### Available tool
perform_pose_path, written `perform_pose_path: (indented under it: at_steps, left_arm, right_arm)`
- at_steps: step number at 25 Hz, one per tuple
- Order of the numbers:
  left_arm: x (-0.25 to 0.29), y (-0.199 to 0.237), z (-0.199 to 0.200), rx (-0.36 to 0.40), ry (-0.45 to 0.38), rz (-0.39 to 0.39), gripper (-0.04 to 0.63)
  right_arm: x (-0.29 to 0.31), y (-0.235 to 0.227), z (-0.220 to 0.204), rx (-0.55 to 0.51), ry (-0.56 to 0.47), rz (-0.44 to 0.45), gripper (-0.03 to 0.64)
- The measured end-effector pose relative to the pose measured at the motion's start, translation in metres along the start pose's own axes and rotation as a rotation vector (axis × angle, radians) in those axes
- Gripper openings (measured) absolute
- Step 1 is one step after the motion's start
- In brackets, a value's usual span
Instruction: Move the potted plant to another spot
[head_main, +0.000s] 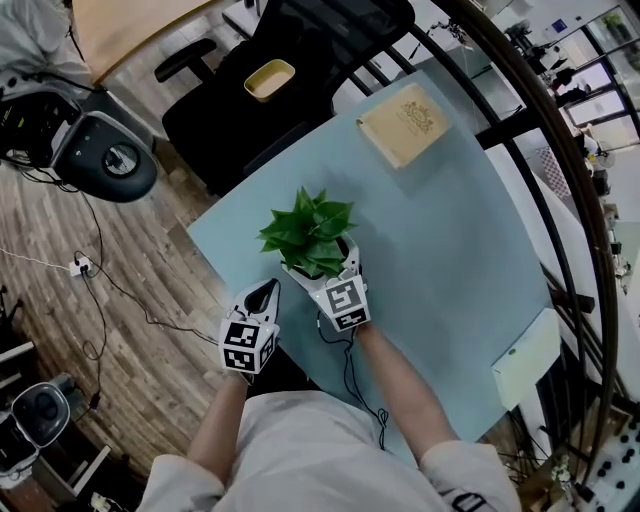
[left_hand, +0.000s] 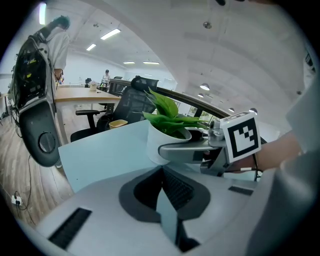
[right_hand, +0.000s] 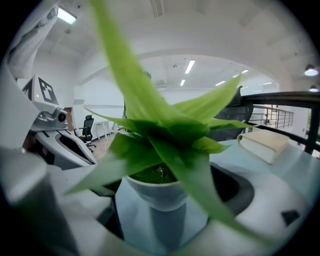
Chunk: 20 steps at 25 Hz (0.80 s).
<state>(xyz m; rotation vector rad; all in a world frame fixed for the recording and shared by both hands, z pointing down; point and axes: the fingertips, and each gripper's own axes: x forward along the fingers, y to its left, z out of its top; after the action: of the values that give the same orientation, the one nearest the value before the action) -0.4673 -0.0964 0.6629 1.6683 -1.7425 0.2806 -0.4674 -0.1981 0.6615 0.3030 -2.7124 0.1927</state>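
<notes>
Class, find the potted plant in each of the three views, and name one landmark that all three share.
Head view: plant at centre, just ahead of the right tool.
Left gripper view: plant in the upper middle, beside the right tool.
Right gripper view: plant fills the centre, between the jaws.
Shared landmark: the pale blue table under it.

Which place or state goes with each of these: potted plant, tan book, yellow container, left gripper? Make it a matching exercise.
1 potted plant
2 tan book
3 yellow container
4 left gripper

a jaws together, empty
b on the black chair
c between the right gripper's open jaws
d far corner of the table

Pairs: 1-c, 2-d, 3-b, 4-a
</notes>
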Motion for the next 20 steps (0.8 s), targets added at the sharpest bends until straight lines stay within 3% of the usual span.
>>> perform_pose_path:
  at_steps: [11,13,20]
  left_arm:
    - [0.002,-0.013,-0.01,0.006,0.018,-0.029,0.011]
    - [0.004,-0.013,-0.007,0.011,0.022,-0.042,0.011]
    - [0.015,-0.039,0.003,0.068,0.041,-0.12,0.011]
  right_arm:
    - [-0.036,0.006,-0.026,0.084,0.035,-0.035,0.515]
    - [-0.043,0.004,-0.034,0.095,0.065,-0.066,0.449]
    - [-0.092,-0.008,-0.055,0.156,0.133,-0.222,0.116]
